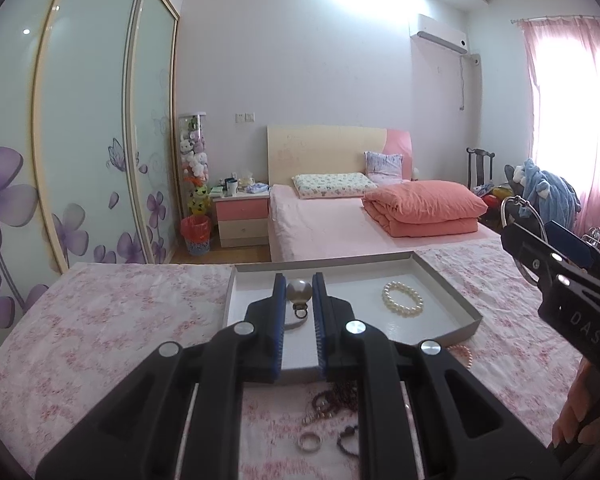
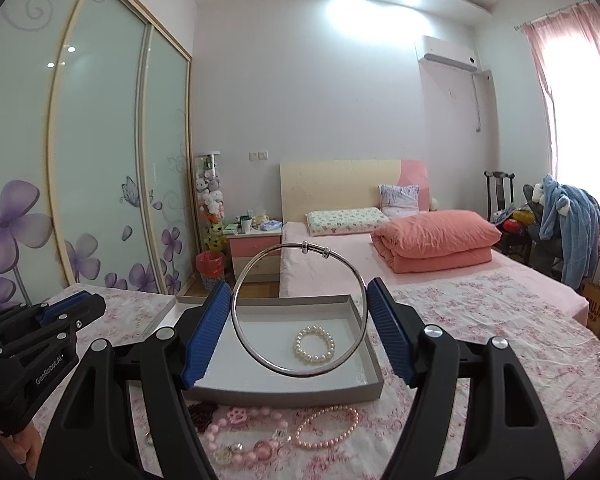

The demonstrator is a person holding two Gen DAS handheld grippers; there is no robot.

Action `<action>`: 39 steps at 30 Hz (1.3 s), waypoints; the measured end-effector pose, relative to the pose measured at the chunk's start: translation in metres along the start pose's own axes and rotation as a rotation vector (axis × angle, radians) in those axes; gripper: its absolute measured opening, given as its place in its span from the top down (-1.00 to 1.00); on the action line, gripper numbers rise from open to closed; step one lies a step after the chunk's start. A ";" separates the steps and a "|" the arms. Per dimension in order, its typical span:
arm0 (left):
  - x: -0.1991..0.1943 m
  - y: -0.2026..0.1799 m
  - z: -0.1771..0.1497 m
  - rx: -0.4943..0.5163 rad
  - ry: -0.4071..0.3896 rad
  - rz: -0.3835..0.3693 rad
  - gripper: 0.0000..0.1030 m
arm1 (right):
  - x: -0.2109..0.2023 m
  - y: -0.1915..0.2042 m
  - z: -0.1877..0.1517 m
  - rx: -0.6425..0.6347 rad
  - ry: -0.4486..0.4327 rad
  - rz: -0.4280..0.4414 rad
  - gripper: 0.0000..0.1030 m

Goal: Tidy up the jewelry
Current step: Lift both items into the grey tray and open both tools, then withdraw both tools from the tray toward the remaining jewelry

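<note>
- The grey tray (image 2: 260, 394) is the landmark; it lies on the floral cloth (image 1: 120, 308) with 1 white pearl bracelet (image 2: 314, 345) already inside, toward its right wall.
- The left gripper (image 1: 299, 294) hangs over the tray's near-left part, its jaws nearly shut on a pearl pendant (image 1: 299, 291), pinched at the bead's sides with the small ring hanging beneath.
- The pendant looks light, hard and smooth; a round bead can likely squirt out of the pads, so the grip is best kept on its widest part.
- The right gripper (image 2: 299, 326) hovers above the tray's near edge, jaws spread wide and pressing both sides of a silver bangle (image 2: 299, 308), held upright.
- The bangle seems stiff, thin and slippery; held across its width it may pivot or spring free, so lower it before letting go.
- Near the tray's front wall lie a pink bead bracelet (image 2: 327, 427), a pink charm strand (image 2: 244, 436), dark beads (image 1: 336, 396) and a small ring (image 1: 309, 441).
- The tray's walls are low, and its floor left of the pearl bracelet is bare, with room for both pieces; the 2 grippers are close together, so they should go in 1 at a time.
</note>
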State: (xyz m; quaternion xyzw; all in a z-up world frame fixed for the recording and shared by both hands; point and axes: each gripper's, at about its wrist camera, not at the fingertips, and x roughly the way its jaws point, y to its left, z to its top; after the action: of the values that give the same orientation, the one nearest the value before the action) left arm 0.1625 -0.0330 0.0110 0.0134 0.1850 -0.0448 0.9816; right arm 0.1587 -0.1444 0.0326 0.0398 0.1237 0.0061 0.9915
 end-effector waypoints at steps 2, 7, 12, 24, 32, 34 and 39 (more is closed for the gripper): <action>0.018 0.001 0.000 -0.002 0.024 -0.001 0.73 | 0.018 -0.003 -0.002 0.001 0.034 -0.004 -0.37; 0.061 0.003 -0.003 -0.010 0.091 -0.009 0.73 | 0.062 -0.006 -0.013 0.013 0.137 0.002 -0.37; 0.101 0.001 -0.008 -0.008 0.158 -0.029 0.73 | 0.102 -0.010 -0.024 0.041 0.251 0.028 -0.37; 0.158 0.011 -0.028 -0.029 0.304 -0.038 0.57 | 0.145 -0.010 -0.037 0.103 0.406 0.072 -0.39; 0.152 0.027 -0.020 -0.082 0.284 -0.015 0.39 | 0.135 -0.022 -0.026 0.137 0.366 0.046 -0.46; 0.147 0.029 -0.018 -0.092 0.274 -0.004 0.39 | 0.130 -0.023 -0.023 0.141 0.356 0.044 -0.46; 0.128 0.035 -0.016 -0.091 0.249 0.020 0.38 | 0.117 -0.024 -0.021 0.134 0.349 0.046 -0.46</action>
State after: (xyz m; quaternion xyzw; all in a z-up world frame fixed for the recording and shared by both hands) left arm 0.2791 -0.0082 -0.0499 -0.0240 0.3072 -0.0247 0.9510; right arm 0.2671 -0.1644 -0.0181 0.1071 0.2931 0.0272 0.9497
